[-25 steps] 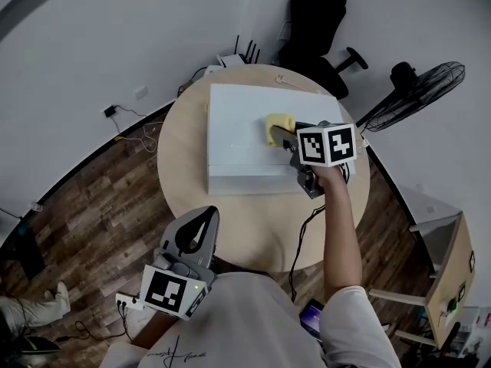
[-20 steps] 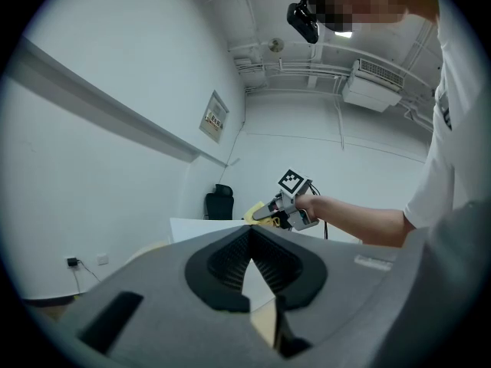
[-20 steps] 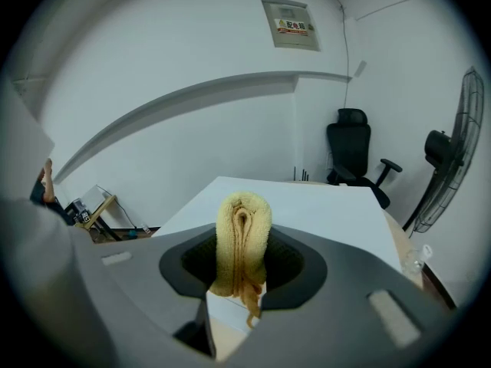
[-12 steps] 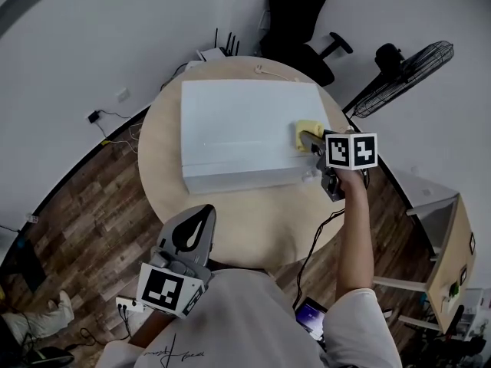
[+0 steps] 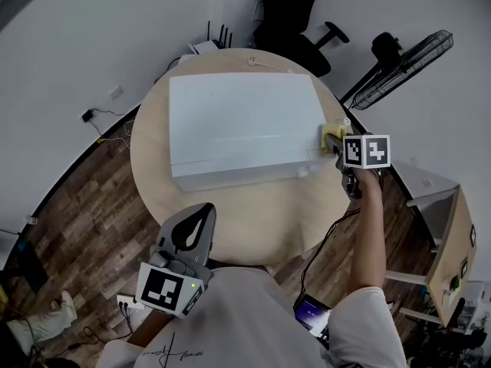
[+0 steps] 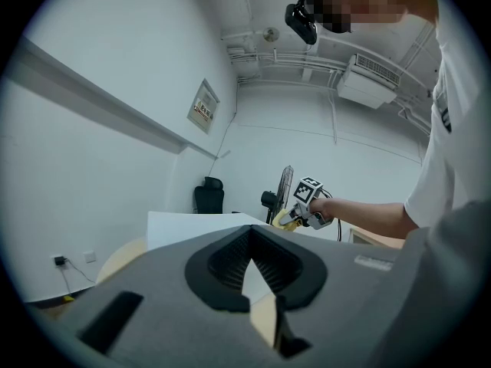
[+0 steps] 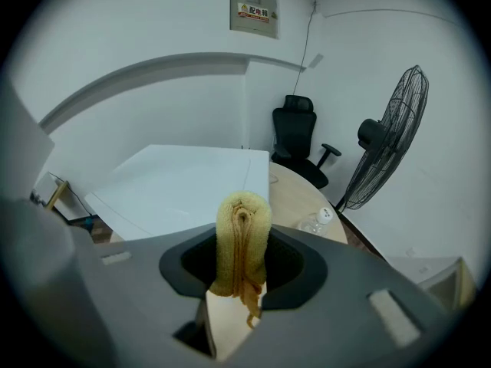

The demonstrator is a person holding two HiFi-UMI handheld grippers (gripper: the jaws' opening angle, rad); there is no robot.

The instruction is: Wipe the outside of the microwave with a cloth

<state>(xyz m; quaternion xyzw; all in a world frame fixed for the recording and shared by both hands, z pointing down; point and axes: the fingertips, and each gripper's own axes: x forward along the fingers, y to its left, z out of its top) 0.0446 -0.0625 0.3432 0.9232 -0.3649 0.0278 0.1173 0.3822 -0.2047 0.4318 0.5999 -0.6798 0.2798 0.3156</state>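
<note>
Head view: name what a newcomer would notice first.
The big white microwave fills the middle of the round table. At its right edge, the right gripper clamps a folded yellow cloth. The left gripper hangs empty, jaws together, near the person's waist, off the table.

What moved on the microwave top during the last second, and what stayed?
The right tool, shut on the yellow cloth, slid it across the microwave top to its right edge. The left tool stayed low by the person's body, shut and empty; the microwave stayed put.
</note>
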